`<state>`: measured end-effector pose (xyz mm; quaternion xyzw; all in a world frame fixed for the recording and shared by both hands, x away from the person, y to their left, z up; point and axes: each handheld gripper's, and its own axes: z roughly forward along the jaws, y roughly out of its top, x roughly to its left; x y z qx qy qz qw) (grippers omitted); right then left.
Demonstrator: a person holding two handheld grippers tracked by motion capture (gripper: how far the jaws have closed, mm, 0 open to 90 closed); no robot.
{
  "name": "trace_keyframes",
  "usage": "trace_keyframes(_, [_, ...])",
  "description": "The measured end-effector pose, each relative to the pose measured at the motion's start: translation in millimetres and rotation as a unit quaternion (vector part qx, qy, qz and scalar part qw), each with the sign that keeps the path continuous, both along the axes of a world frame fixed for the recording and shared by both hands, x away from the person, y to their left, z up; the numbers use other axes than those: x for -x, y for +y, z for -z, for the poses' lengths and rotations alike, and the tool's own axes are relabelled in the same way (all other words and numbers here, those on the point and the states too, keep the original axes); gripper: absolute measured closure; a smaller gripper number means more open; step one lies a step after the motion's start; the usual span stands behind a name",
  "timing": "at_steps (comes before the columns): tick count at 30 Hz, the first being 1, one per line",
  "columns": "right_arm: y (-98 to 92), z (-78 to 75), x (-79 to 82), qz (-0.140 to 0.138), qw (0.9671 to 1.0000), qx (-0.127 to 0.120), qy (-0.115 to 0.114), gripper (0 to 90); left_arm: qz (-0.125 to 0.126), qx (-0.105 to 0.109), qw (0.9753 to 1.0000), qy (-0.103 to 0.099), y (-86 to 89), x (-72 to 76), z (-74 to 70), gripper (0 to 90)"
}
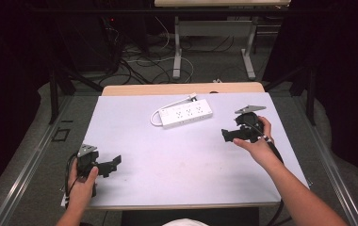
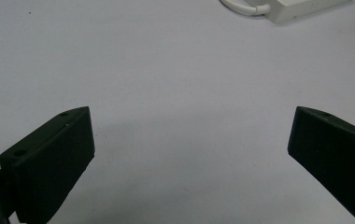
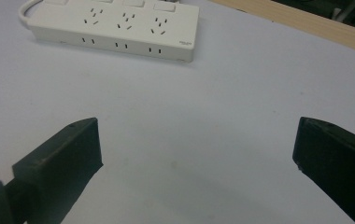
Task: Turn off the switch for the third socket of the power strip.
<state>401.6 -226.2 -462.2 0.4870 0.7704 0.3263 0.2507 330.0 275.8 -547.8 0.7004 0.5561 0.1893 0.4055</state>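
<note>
Left gripper [image 1: 113, 163]: we hold it near the front-left corner of the tabletop [image 1: 191, 155], low over the surface. Jaws spread wide, nothing between them. They point right and a little forward across the white sheet.

Strip [image 1: 186, 113]: a white power strip, lying flat toward the far edge, about mid-width. Long axis runs roughly left-right in the high view, right end tilted slightly away from us. Its cord [image 1: 156, 117] loops off the left end; a plug [image 1: 192, 97] rests just behind it. Nothing touches it.

Right gripper [image 1: 228, 134]: held right of centre, jaws facing left, also wide open and empty. The strip lies ahead and to the left of these jaws, near but apart. We judge this hand clearly the nearer one; the left gripper is well apart from the strip, diagonally across the sheet.

The coming move likely turns on this: the right jaws face the strip's right end at a slant, so closing on it would need the wrist turned to span the short width.

View differences: the right gripper view shows the strip [image 3: 115, 28] with its socket rows, side slots and switches. The left gripper view catches just a corner of the strip [image 2: 301, 9] and the cord bend [image 2: 241, 7] at the top edge. The high view alone gives both hands and the strip's whole lie.
</note>
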Motion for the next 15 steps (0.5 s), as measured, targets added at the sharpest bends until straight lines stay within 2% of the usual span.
trace_keyframes(7, [2.7, -11.2, -11.9, 0.004, 0.9999, -0.006, 0.011, 0.6, 0.0, 0.0, 1.0, 0.001, 0.2, -0.3, -0.1, 0.4])
trace_keyframes(15, [3.7, -24.7, -28.1, 0.009, 0.9998, -0.01, 0.013, 0.6, 0.0, 0.001, 1.0, 0.001, 0.3, -0.5, 0.0, 0.5])
